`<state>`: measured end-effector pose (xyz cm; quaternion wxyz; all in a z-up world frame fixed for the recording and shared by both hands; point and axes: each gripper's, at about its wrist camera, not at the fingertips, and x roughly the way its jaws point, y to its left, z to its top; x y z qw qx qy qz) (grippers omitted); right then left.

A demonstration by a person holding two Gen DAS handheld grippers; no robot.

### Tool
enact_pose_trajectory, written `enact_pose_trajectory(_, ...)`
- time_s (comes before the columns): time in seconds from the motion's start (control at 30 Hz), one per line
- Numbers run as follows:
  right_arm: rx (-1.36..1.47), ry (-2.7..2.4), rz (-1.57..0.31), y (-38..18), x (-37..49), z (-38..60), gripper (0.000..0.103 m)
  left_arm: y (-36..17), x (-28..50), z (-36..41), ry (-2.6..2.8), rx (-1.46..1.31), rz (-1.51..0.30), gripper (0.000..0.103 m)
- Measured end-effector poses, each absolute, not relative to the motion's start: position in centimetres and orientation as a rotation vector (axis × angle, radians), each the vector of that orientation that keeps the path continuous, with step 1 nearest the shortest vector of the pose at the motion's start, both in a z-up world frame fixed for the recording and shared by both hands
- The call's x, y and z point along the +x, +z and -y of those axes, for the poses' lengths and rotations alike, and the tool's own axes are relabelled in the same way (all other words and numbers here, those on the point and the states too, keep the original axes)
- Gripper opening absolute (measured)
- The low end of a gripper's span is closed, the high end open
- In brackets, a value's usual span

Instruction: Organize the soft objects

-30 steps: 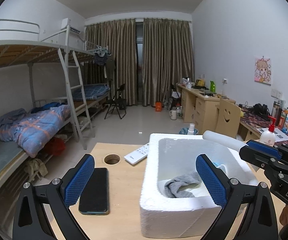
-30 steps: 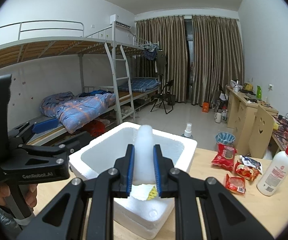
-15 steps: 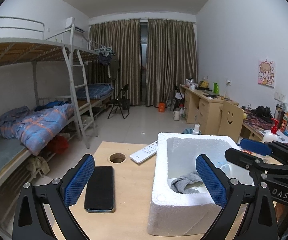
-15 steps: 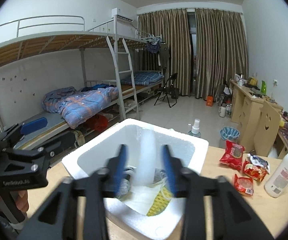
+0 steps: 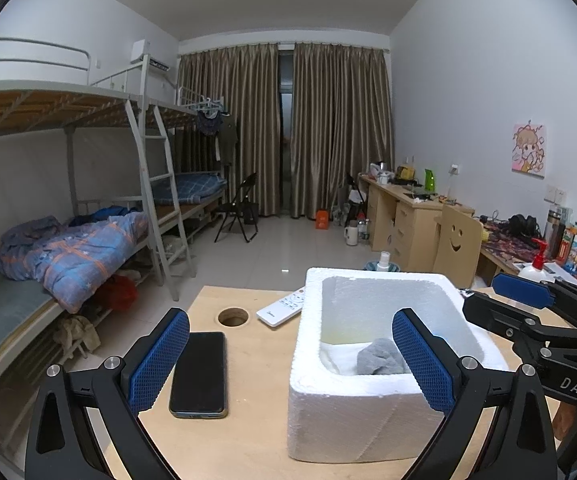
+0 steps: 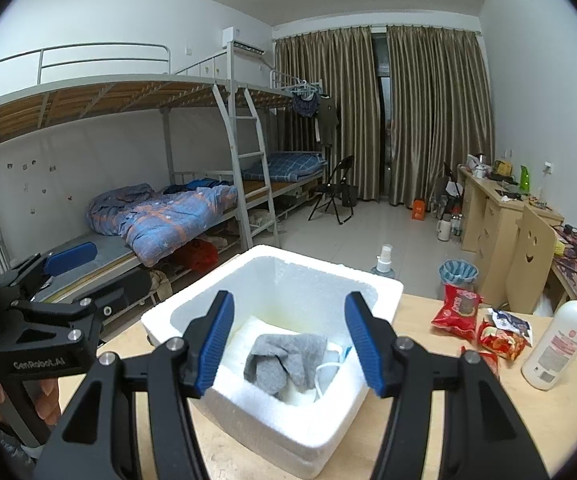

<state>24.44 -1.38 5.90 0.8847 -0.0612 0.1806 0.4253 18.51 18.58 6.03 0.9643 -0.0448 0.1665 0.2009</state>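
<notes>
A white foam box (image 5: 372, 396) stands on the wooden table (image 5: 256, 420); it also shows in the right wrist view (image 6: 276, 432). Inside lie a grey sock (image 6: 284, 360), white foam pieces (image 6: 240, 346) and a white face mask (image 6: 330, 364). The sock also shows in the left wrist view (image 5: 380, 360). My right gripper (image 6: 290, 344) is open and empty, just above the box. My left gripper (image 5: 288, 360) is open and empty, wide apart, in front of the box's left wall. Each gripper shows in the other's view: the right one (image 5: 528, 304), the left one (image 6: 60, 276).
A black phone (image 5: 199, 374), a white remote (image 5: 284, 306) and a round cable hole (image 5: 233, 316) lie left of the box. Red snack packets (image 6: 480, 322) and a white pump bottle (image 6: 558, 342) stand to the right. Bunk beds and desks lie beyond.
My right gripper opened and let go of the white foam tube, which dropped into the box. My left gripper drew back a little; the box now sits farther right in its view.
</notes>
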Motion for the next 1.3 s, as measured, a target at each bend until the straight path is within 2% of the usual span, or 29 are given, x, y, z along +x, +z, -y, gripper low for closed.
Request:
enact_pose_trajectory(0.07,-0.123,0.875,-0.368,6.1,24.0,2.1,0.065,6.2,18.1,-18.2,0.401,-0.091,-0.331,0.102)
enact_pose_trajectory(0.2,-0.098,0.847,-0.351,6.4,23.2,3.7,0.079,6.4,17.3,-17.1,0.386,-0.090,-0.321,0.102)
enact_pose_trajectory(0.37,-0.073,0.823,-0.326,6.7,22.2,5.7,0.083,6.8,16.4,-15.9,0.361,-0.116,-0.321,0.102)
enact_pose_trajectory(0.43,-0.058,0.810,-0.312,7.0,21.7,6.6,0.091,6.7,15.9,-15.1,0.349,-0.106,-0.328,0.102)
enact_pose_trajectory(0.63,-0.026,0.793,-0.274,7.4,20.1,8.9,0.102,6.2,14.8,-12.6,0.348,-0.094,-0.349,0.102)
enact_pose_trajectory(1.0,0.001,0.751,-0.254,6.7,16.9,12.6,0.103,6.1,10.7,-9.8,0.371,-0.123,-0.263,0.102)
enact_pose_trajectory(1.3,0.015,0.727,-0.254,5.6,14.7,14.5,0.103,5.0,8.7,-9.0,0.348,-0.146,-0.270,0.102)
